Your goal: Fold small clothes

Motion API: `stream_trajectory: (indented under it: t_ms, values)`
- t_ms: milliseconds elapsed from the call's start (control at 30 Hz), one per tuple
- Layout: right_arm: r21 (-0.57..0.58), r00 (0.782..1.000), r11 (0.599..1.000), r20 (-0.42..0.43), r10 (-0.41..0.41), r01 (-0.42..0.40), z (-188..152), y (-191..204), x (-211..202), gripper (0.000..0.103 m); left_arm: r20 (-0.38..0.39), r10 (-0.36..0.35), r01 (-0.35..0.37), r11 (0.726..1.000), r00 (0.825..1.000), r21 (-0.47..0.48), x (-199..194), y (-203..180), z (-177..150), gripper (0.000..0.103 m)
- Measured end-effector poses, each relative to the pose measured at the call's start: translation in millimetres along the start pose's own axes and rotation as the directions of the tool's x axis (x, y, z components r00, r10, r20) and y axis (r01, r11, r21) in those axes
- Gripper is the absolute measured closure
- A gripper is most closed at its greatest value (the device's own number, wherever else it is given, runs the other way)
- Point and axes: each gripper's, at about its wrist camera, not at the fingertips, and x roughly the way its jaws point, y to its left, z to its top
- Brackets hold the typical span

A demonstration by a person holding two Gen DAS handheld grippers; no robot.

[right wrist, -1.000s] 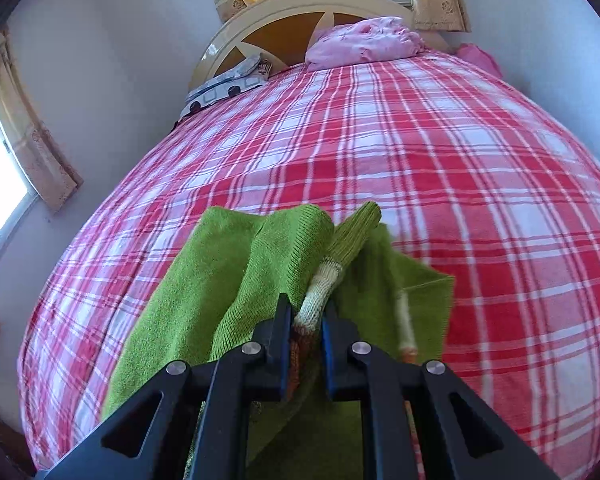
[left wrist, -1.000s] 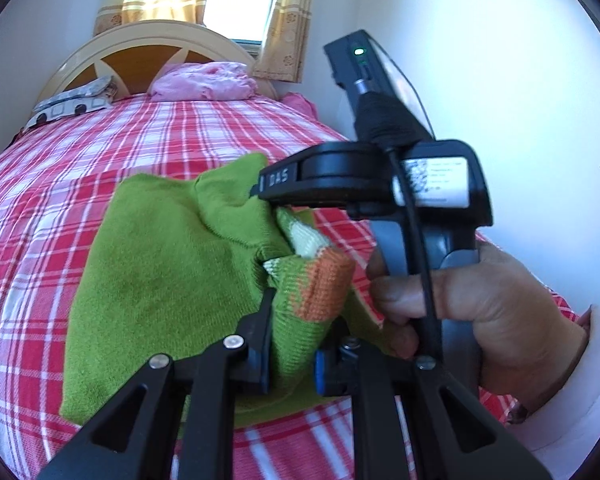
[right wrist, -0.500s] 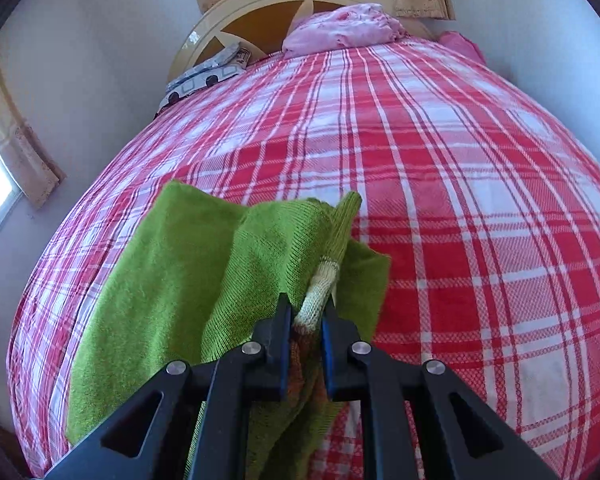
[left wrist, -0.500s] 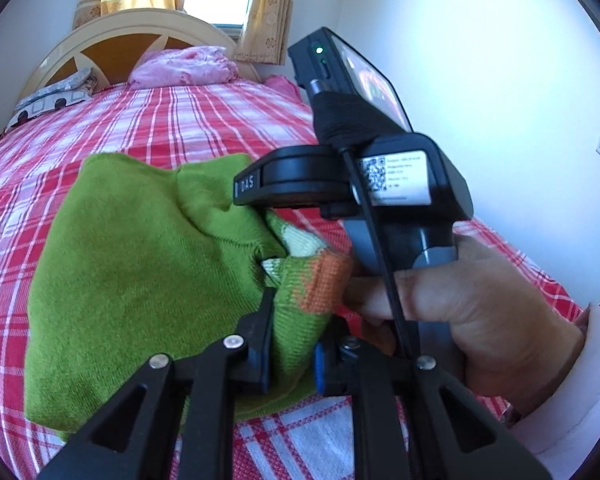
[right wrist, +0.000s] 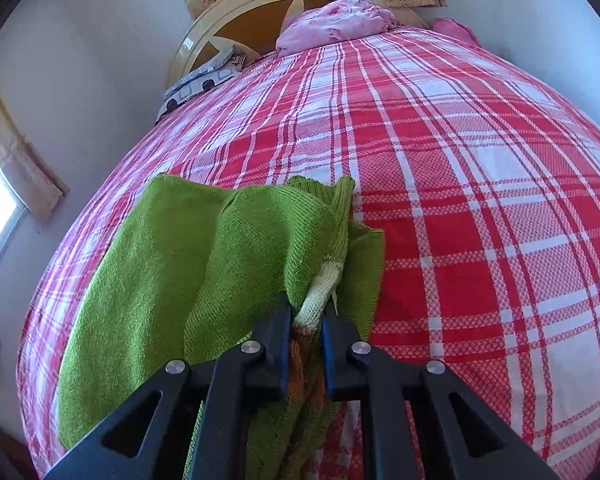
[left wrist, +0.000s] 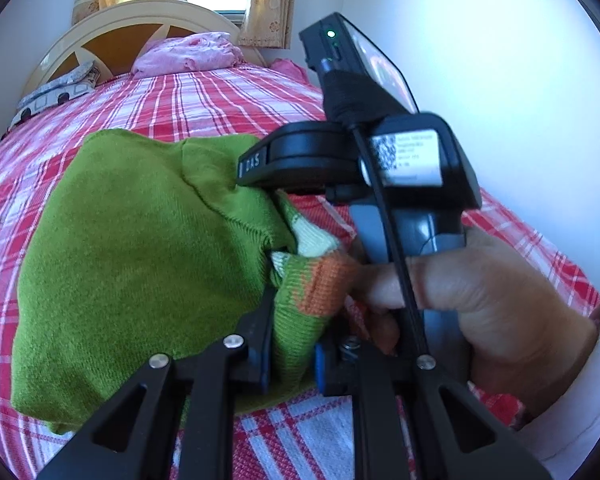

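Sweater [left wrist: 140, 264] bright green knit, cuff banded cream, green and orange; bedspread [right wrist: 480, 208] red, pink and white plaid; headboard [right wrist: 236, 8] cream frame with ochre-brown panels; bundle at bed head [right wrist: 336, 20] pale pink; pillow [right wrist: 204, 80] grey-white with dark round print; curtains [left wrist: 268, 4] yellow-gold with small floral border; walls [left wrist: 500, 60] white; left tool [left wrist: 292, 360] and right tool [right wrist: 306, 344] black with blue pads; sleeve [left wrist: 592, 392] white.

both grippers [left wrist: 290, 340] [right wrist: 306, 344] tilt downward, jaws clamped.
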Motion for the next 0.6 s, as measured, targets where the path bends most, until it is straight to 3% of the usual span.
stream_trajectory:
  t_ms: [67,133,233,333,433,600]
  values:
    - [-0.005,1.0,1.0,0.003,-0.013,0.013,-1,1,-2,0.089,-0.005,0.007,-0.007,1.0,1.0,0.013,-4,-1,-1,0.086]
    - [-0.005,0.998,0.999,0.016,-0.053,0.053,-4,2,-7,0.072,-0.012,0.01,-0.01,1.0,1.0,0.02,-9,-1,-3,0.086]
    - [0.038,0.997,0.997,0.019,-0.073,0.072,-10,-6,-21,0.055,-0.018,0.009,-0.009,1.0,1.0,0.027,-20,2,-8,0.081]
    - [0.108,0.997,0.992,0.032,-0.065,0.062,-23,-18,-45,0.054,-0.02,-0.006,0.006,1.0,1.0,0.029,-33,8,-16,0.074]
    - [0.109,0.995,0.991,0.054,-0.079,0.073,-43,-18,-75,0.053,-0.001,-0.039,0.039,0.999,0.999,0.029,-50,18,-31,0.056]
    - [0.099,0.988,0.991,0.114,-0.105,0.094,-82,-6,-122,0.053,0.029,0.014,-0.014,1.0,0.999,0.014,-76,48,-55,0.051]
